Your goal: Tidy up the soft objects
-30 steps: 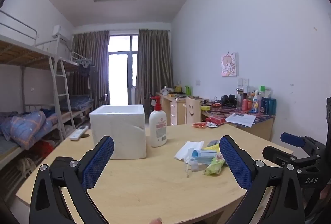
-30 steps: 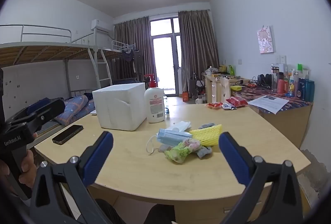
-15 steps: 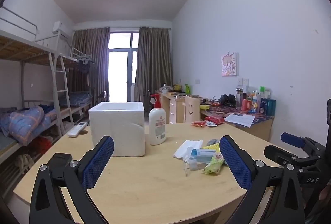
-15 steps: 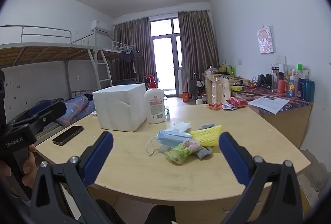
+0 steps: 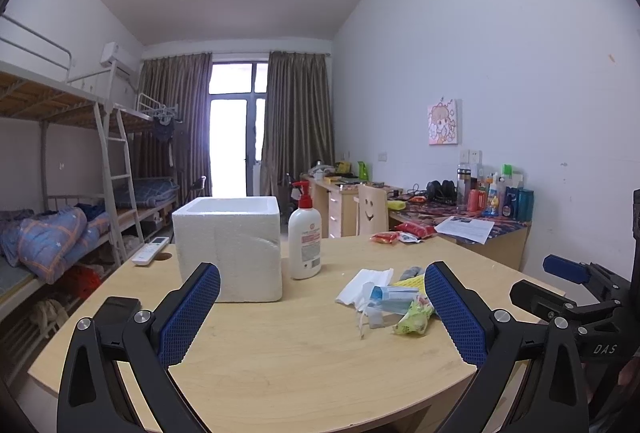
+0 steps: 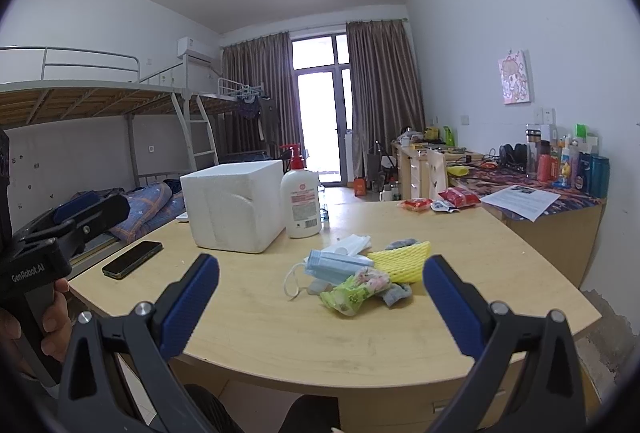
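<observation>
Nothing on the table has shifted since before, both the left gripper and right gripper hang wide and empty, and the pile of soft things right of the foam box looks light and limp, best pinched one piece at its bunched middle.

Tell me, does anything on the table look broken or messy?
The white foam box has a dent and crack in its side. The soft things, a blue mask, yellow foam net and green packet, lie in a jumbled heap.
</observation>
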`<action>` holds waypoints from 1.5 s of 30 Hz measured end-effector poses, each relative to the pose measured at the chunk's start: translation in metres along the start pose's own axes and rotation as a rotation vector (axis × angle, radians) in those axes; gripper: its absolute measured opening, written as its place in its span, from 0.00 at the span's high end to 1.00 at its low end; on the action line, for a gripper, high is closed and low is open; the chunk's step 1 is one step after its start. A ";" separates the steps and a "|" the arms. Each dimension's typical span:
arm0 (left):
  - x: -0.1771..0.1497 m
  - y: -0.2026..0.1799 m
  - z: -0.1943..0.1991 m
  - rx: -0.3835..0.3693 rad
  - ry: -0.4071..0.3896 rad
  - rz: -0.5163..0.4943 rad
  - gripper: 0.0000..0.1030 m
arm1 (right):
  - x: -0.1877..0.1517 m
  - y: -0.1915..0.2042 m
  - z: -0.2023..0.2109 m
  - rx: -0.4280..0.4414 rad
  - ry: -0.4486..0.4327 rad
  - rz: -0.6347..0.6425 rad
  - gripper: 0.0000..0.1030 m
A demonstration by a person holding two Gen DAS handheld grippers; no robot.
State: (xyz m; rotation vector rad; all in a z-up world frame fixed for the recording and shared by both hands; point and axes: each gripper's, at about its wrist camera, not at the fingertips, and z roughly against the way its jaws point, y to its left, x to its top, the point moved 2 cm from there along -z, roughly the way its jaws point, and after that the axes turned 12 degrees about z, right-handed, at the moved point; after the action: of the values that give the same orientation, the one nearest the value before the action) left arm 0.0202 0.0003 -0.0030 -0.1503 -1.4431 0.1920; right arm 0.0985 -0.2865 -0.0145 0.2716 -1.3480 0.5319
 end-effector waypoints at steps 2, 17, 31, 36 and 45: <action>0.000 0.000 0.000 0.001 0.000 0.004 0.01 | 0.000 0.000 0.000 0.001 0.001 0.001 0.00; 0.001 0.005 -0.002 0.011 0.006 0.009 0.01 | 0.001 0.002 0.000 0.004 0.000 0.000 0.00; 0.000 0.008 -0.007 0.024 0.012 0.017 0.01 | 0.000 0.003 -0.005 0.007 0.007 -0.004 0.00; 0.000 0.008 -0.010 0.035 0.014 0.011 0.01 | -0.001 0.003 -0.006 0.005 0.011 -0.003 0.00; -0.006 0.007 -0.033 0.005 0.070 -0.003 0.01 | -0.008 -0.006 -0.028 0.007 0.053 -0.003 0.00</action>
State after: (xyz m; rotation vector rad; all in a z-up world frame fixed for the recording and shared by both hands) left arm 0.0518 0.0063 -0.0138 -0.1497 -1.3735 0.1859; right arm 0.1245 -0.2794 -0.0276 0.2630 -1.2944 0.5378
